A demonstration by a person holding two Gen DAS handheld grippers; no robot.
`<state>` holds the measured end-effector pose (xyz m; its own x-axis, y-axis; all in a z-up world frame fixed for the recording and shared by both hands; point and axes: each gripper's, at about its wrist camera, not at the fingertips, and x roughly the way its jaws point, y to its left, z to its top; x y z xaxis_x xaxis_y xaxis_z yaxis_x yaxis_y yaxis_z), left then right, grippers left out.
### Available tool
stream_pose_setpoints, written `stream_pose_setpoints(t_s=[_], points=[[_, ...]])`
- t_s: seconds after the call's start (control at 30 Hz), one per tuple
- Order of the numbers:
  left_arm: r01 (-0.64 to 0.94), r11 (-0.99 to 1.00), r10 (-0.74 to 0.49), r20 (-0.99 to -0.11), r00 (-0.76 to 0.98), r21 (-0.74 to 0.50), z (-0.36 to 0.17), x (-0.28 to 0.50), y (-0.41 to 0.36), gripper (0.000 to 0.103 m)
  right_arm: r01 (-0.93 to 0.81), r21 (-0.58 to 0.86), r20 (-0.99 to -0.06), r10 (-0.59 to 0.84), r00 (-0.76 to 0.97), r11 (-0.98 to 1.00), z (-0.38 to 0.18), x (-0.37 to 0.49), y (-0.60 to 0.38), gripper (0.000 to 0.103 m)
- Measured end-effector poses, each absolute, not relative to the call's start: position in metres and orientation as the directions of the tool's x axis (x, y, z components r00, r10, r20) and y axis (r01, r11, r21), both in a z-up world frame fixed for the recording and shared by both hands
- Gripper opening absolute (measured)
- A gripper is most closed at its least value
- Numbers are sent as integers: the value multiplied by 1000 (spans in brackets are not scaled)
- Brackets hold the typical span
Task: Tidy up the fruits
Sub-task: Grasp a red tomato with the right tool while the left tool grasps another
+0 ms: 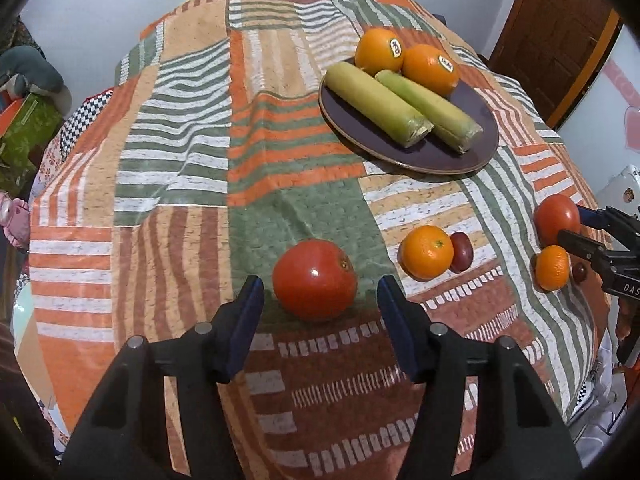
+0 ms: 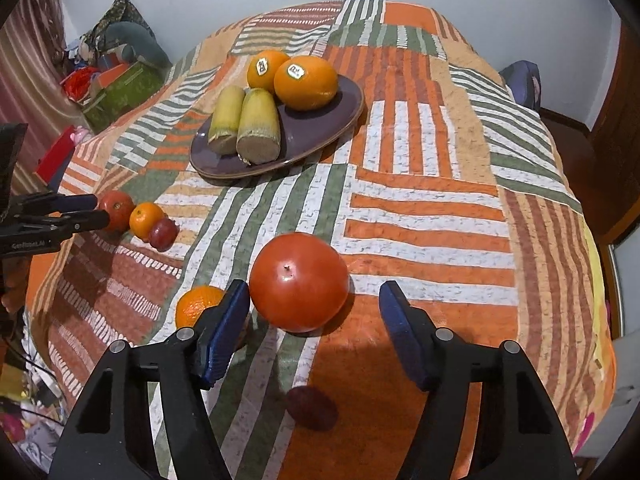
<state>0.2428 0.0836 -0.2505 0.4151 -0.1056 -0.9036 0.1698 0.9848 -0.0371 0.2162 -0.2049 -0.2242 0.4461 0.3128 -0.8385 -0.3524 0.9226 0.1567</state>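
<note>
A dark plate (image 1: 472, 156) (image 2: 320, 128) holds two oranges (image 1: 378, 50) (image 2: 306, 82) and two green-yellow stalks (image 1: 376, 102) (image 2: 258, 130). My left gripper (image 1: 320, 304) is open, with a red tomato (image 1: 315, 279) (image 2: 116, 208) just ahead between its fingertips, on the cloth. Right of it lie a mandarin (image 1: 427, 252) (image 2: 145, 220) and a small dark red fruit (image 1: 462, 251) (image 2: 163, 233). My right gripper (image 2: 314, 312) (image 1: 580, 236) is open around a second tomato (image 2: 299, 281) (image 1: 557, 219). Another mandarin (image 2: 196, 305) (image 1: 552, 267) sits by its left finger, and a dark red fruit (image 2: 312, 407) lies below.
The table wears a striped patchwork cloth (image 1: 192, 160) (image 2: 420, 200). Boxes and clutter (image 2: 116, 80) stand beyond the table's left side. A wooden door (image 1: 560, 40) is at the far right.
</note>
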Motion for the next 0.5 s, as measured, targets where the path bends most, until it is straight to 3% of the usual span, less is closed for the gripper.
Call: stream_pose_setpoints(t_s=[0.13,0.3,0.5], points=[[161,986,-111,-909,402,-49,-258,249,84,59,-365,153,-843,314,437,918,-228,220,-200,58],[161,986,-103,-909,404,-40,-264,252,83,49,-366,183,-835,340,432,913,-229,224,-201,48],[151,986,-121,-908,402,-65,-263,253,89,48,-383,173,-837,341,429,907,-227,225,-197,47]])
